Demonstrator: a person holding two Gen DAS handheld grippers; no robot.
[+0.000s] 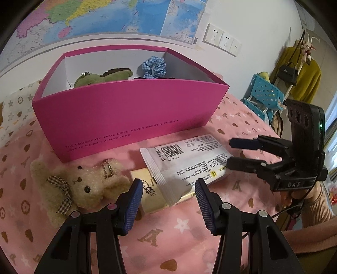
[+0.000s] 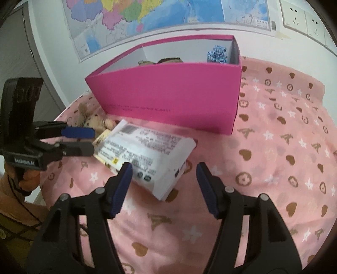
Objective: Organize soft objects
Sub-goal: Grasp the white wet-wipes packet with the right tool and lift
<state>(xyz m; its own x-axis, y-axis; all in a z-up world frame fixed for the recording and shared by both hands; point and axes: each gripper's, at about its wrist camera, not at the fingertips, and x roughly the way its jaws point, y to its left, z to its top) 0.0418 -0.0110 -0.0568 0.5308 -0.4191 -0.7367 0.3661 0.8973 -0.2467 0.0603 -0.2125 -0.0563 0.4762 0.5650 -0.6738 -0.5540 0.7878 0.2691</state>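
Grippers over the soft things on the bed

Fingers come first. The left gripper [image 1: 167,200] has its two blue pads [image 1: 131,207] apart, and nothing is pinched between them. They hang just above a small yellow pack [image 1: 151,197] and the near corner of a white wipes pack [image 1: 185,163]. I cannot tell if the pads touch the packs.

The right gripper [image 2: 163,187] is open too. Its left pad [image 2: 121,189] sits right at the edge of the white wipes pack [image 2: 147,156], and its other pad is over the bare blanket. It is not squeezing anything. From the other camera, the right gripper [image 1: 228,152] points at the far end of the white pack, with its fingers apart.

The white pack lies flat on the pink blanket [image 1: 189,236]. One end of it rests on top of the yellow pack.

Just beside the yellow pack lies a tan teddy bear [image 1: 84,185]. It has a checked bow and a little bead chain. It lies on the blanket, close to the front of the box.

Behind all of these stands a big pink box [image 1: 126,113] with no lid. Inside it are a green plush toy [image 1: 101,77] and a blue checked scrunchie [image 1: 153,67].

A sleeve [image 1: 311,238] shows at the right edge. A map [image 1: 126,14] hangs on the wall behind the box, and wall sockets [image 1: 221,39] are next to it.
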